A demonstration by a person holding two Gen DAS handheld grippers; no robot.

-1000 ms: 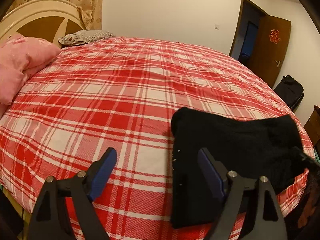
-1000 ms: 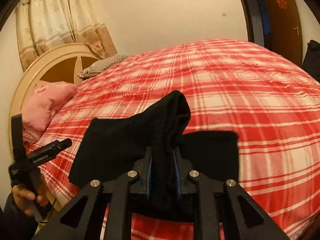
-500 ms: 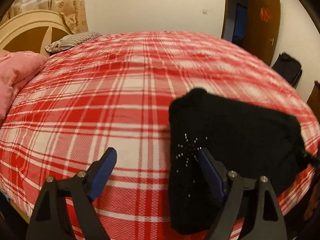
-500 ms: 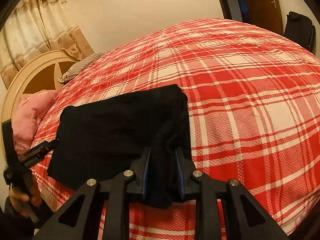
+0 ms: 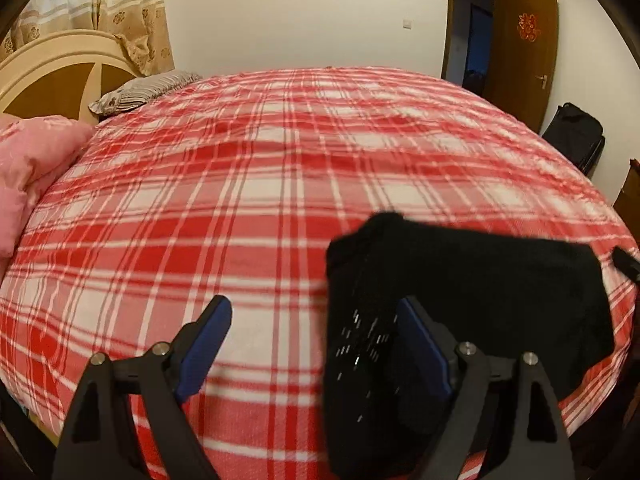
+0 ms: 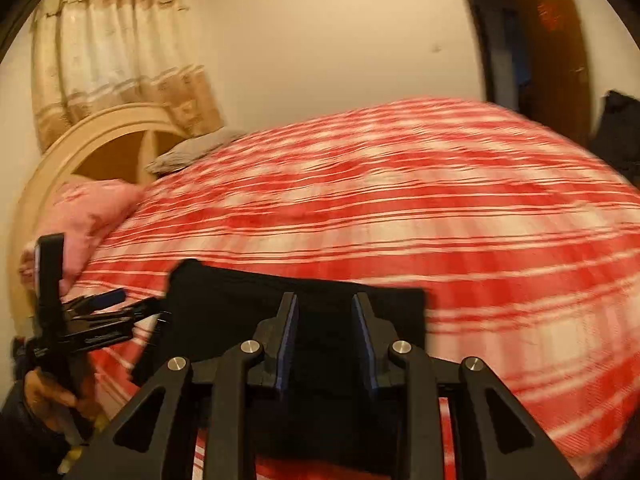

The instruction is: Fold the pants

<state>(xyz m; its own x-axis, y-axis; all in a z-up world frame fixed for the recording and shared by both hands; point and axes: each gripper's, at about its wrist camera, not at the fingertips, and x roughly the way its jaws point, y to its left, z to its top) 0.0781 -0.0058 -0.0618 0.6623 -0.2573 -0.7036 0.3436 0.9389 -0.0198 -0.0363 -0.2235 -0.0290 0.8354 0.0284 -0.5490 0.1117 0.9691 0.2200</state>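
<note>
- Bedroom setting: red-and-white plaid bedspread over a wide bed, cream arched headboard at the far left, pink quilted bundle beside it, brown wooden door open on the far wall.
- Task item: black knitted pants, already folded into a compact rectangle and lying flat near the bed's front edge, small glinting studs on the left portion.
- My left gripper: jaws spread wide, one blue-padded finger over bare plaid, the other over the pants' left portion; nothing held.
- My right gripper: jaws parted, black fabric visible between and below them, not pinched; this view is blurred.
- Step in hand, as I judge it: letting go after laying the fold.
- To do it well: I would lift both grippers straight up and clear so no pad drags the top layer.
- Then check that the edges line up; the front hem is hidden behind my grippers.
- Risk: knit catching on a pad and pulling the fold open.
</note>
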